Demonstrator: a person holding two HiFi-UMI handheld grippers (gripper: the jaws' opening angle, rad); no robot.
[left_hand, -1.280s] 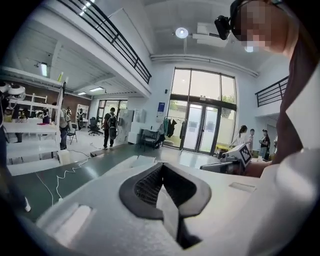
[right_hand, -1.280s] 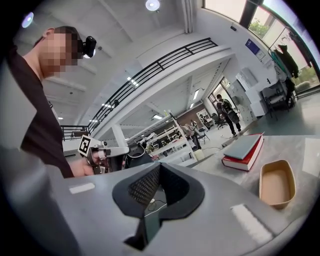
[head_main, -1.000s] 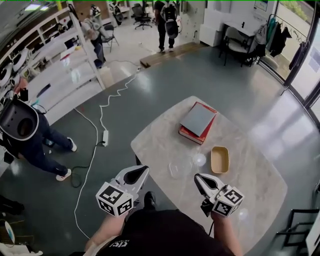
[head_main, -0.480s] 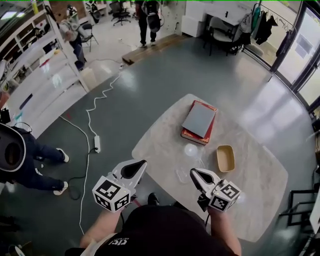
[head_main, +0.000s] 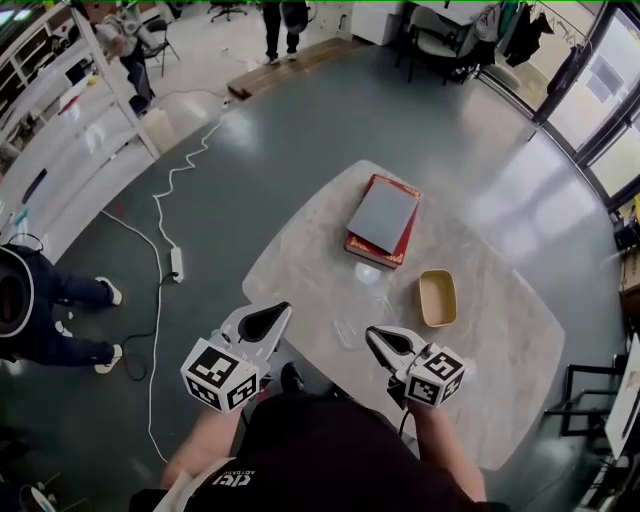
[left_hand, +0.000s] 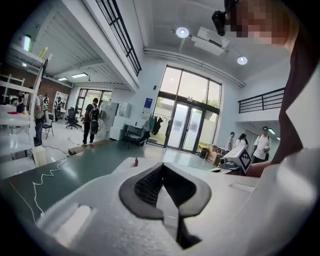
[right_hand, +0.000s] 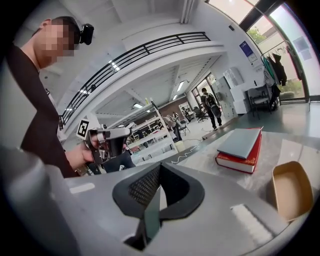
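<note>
Floor (head_main: 280, 140): grey-green. A white cable (head_main: 160, 215) trailed across it, well left of the book stack.

Worktop (head_main: 500, 350): pale, marbled, with rounded corners.

Book stack (head_main: 382, 220), taken as the landmark: a grey book lay flat on a red one, toward the far side of the worktop. The right gripper view showed it squarely stacked (right_hand: 240, 150).

Tan tray (head_main: 437, 297): shallow, upright and empty. It sat just to the near-right of the book stack, apart from it.

Left tongs (head_main: 268, 315): held in the air to the near-left of the book stack, about over the worktop's near edge. They were clenched on nothing. In the left gripper view the pads met at the tip (left_hand: 161, 167) with only open room beyond.

Right tongs (head_main: 378, 338): held on the near side of the book stack, closer to the tan tray than to the books, and touching nothing. They were likewise clenched and empty (right_hand: 159, 167).

Judgement: both tips pointed toward the book stack and hung well above the surface. Clenched as they were, they could only nudge, and the tan tray looked light enough to slide. Good practice from this stance would be to part the jaws fully while still clear. Then come down over a rim or edge rather than at it from the side, and close only once a wall sat squarely between the pads.
</note>
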